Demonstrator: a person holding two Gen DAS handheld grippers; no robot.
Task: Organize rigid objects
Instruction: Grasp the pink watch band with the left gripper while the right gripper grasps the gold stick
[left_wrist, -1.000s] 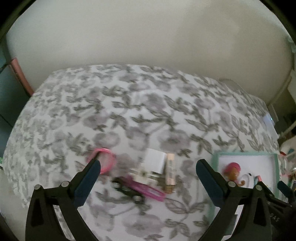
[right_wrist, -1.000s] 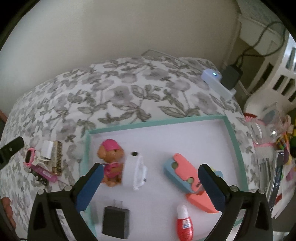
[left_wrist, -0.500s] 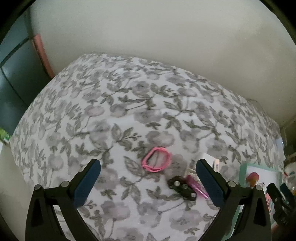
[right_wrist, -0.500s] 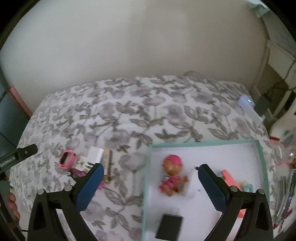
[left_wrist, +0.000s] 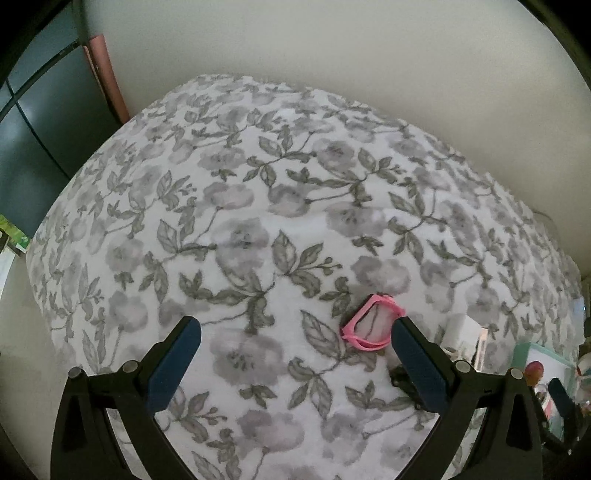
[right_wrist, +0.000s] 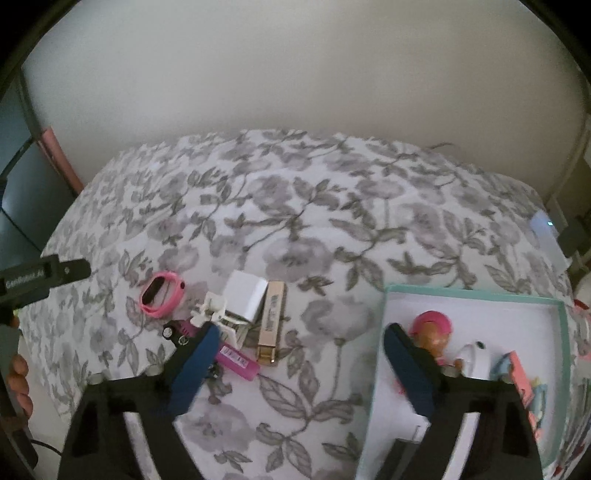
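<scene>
Left gripper (left_wrist: 295, 334) hovered, jaws wide, empty, pink watch band (left_wrist: 371, 326) just inside its right jaw. Pile sat mid-bed, left of the teal tray (right_wrist: 476, 294). Right gripper (right_wrist: 297, 343), jaws wide: likely picking next; lower, close.

So on my floral bedspread there's a pink wristband (right_wrist: 163, 299) lying flat, next to a jumble: white charger block (right_wrist: 245, 297), gold bar-shaped thing (right_wrist: 272, 323), magenta tube (right_wrist: 237, 362), tiny black toy car (right_wrist: 174, 332). Teal-rimmed tray (right_wrist: 476, 294) off to the right already has a pink-hatted doll (right_wrist: 432, 330).
</scene>
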